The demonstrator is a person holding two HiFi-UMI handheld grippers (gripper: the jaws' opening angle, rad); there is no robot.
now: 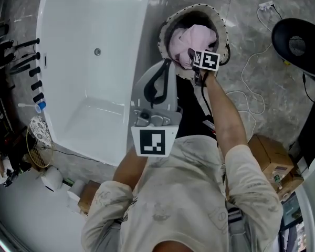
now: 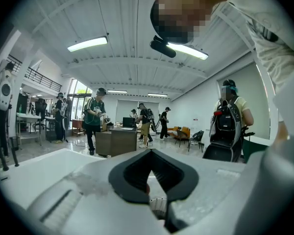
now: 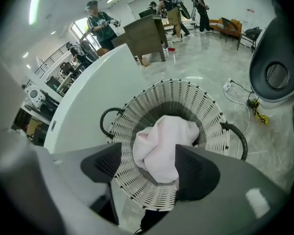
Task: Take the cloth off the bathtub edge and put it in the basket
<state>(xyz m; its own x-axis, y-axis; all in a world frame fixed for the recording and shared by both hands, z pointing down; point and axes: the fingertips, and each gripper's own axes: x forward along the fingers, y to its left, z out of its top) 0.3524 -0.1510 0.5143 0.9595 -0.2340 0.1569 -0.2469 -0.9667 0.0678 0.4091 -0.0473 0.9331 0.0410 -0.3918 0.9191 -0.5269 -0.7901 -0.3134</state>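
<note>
Pink cloth (image 3: pixel 162 143) lies bunched inside a round woven basket (image 1: pixel 167 31), filling much of its dark middle and clear of the bathtub altogether. The basket is pale wicker with two dark loop handles, and it stands on a grey marbled floor (image 1: pixel 241 30) just beside the outer wall of a white bathtub (image 1: pixel 94 30). The right gripper (image 3: pixel 149 151) points steeply down over the basket, held by a bare forearm that reaches forward from the person's chest. Its jaws stand well apart with the cloth between them; the left pad is clear of the fabric, and the right pad overlaps the cloth's edge in the right gripper view, though whether they touch cannot be told. The cloth rests on the basket rather than hanging from the jaws. The left gripper (image 2: pixel 149 153) is held nearer the person's body, in the head view over the tub's near rim, and points roughly level. Its jaws are closed tip to tip with nothing between them, and they enclose an empty diamond-shaped gap. Its own view looks across a bright hall where several people stand around a brown counter (image 2: pixel 115 142). On the floor to the right of the basket are a looped white cable (image 1: pixel 248 83) and a black round-headed device (image 1: pixel 296 43). A cardboard box (image 1: pixel 270 159) sits near the person's right elbow.
</note>
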